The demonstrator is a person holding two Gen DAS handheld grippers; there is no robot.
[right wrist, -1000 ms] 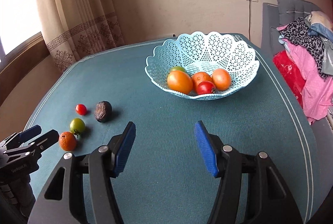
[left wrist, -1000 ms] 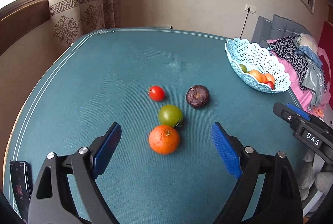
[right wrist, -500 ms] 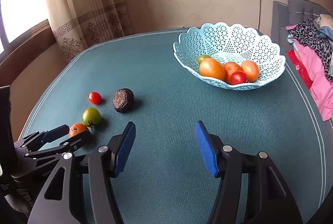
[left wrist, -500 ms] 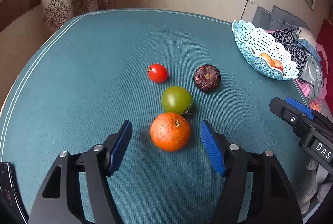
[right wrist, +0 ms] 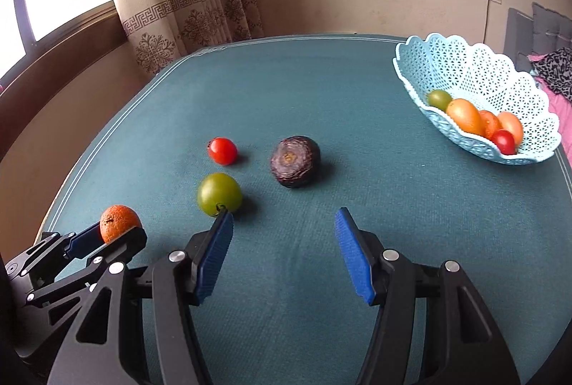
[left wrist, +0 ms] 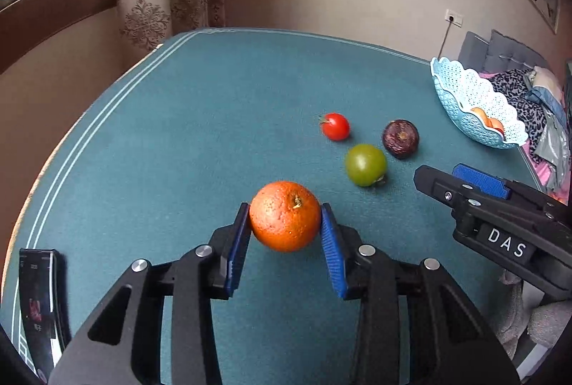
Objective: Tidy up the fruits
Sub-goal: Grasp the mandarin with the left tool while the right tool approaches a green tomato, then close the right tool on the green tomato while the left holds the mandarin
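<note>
My left gripper [left wrist: 285, 222] is shut on the orange [left wrist: 285, 221] and holds it at the near left of the teal table; the orange also shows in the right wrist view [right wrist: 118, 223]. A green tomato [left wrist: 365, 164] [right wrist: 219, 194], a red tomato [left wrist: 335, 126] [right wrist: 222, 151] and a dark purple fruit [left wrist: 400, 138] [right wrist: 295, 161] lie on the table beyond it. My right gripper [right wrist: 284, 224] is open and empty, just in front of the green tomato and the purple fruit. A light blue lattice basket [right wrist: 475, 70] [left wrist: 464, 92] at the far right holds several fruits.
The teal table [right wrist: 357, 242] fills both views, with a curtain and window behind. A dark flat object [left wrist: 37, 299] lies at the table's near left edge. A bed with clothes [left wrist: 536, 106] stands beyond the right edge.
My left gripper has closed on the orange and swung left with it. My right gripper has moved left toward the loose fruits, still open.
</note>
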